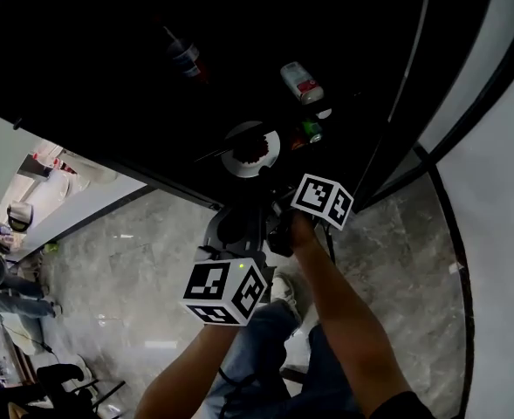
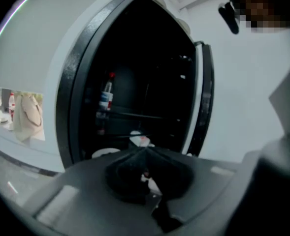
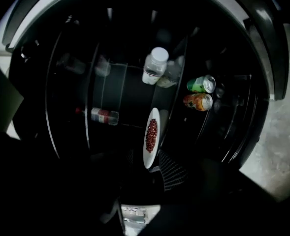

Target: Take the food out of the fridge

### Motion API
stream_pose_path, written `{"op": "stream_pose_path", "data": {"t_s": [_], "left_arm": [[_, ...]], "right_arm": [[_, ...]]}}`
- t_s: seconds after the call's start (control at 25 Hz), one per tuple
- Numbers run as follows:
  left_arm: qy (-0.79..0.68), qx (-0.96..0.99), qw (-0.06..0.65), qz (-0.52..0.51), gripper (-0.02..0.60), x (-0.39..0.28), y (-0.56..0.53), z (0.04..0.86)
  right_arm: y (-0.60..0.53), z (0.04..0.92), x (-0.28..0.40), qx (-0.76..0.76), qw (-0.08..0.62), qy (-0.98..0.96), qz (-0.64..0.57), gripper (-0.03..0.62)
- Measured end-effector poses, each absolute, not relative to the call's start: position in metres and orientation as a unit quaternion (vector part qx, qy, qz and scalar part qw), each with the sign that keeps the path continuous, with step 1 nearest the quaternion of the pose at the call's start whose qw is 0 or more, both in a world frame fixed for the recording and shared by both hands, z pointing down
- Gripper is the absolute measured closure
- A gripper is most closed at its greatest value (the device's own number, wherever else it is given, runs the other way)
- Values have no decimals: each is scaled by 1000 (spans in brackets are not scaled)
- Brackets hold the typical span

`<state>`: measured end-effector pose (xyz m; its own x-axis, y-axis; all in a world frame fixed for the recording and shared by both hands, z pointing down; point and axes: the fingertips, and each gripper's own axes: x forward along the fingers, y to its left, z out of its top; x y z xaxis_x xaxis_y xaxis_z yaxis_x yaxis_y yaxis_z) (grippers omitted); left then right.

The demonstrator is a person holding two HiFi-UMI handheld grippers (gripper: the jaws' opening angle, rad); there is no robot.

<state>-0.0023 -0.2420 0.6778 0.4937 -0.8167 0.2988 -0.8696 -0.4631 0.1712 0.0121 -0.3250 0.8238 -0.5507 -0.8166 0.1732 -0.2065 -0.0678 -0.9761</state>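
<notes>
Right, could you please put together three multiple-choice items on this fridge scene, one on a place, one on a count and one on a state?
1. Where does the plate of red food stand?
A on a shelf inside
B on the floor
C on a chair

2. How many drink cans lie near it?
A none
B two
C five

3. The fridge is:
A shut
B open
C taped shut

Answers:
1 A: the plate rests on a shelf in the dark interior.
2 B: a green can and an orange can lie side by side.
3 B: the shelves and what they hold show in every view.
</notes>
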Motion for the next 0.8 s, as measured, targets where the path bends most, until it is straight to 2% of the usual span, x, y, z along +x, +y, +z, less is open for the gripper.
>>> {"op": "stream_pose_path", "data": {"t_s": [0.28, 0.36, 0.48, 0.8], "left_arm": [[-504, 845, 153, 97, 580, -18, -254, 703], [-507, 842, 154, 99, 580, -23, -256, 704], [-510, 840, 158, 97, 580, -28, -258, 704], [-510, 839, 166, 96, 580, -28, -257, 708]], "right_arm": [[-347, 840, -8, -379, 256, 624, -634, 471], [-349, 844, -11, -380, 248, 615, -645, 539], [-350, 849, -13, -373, 251, 600, -662, 572], [-351, 850, -17, -337, 283, 583, -683, 584]]}}
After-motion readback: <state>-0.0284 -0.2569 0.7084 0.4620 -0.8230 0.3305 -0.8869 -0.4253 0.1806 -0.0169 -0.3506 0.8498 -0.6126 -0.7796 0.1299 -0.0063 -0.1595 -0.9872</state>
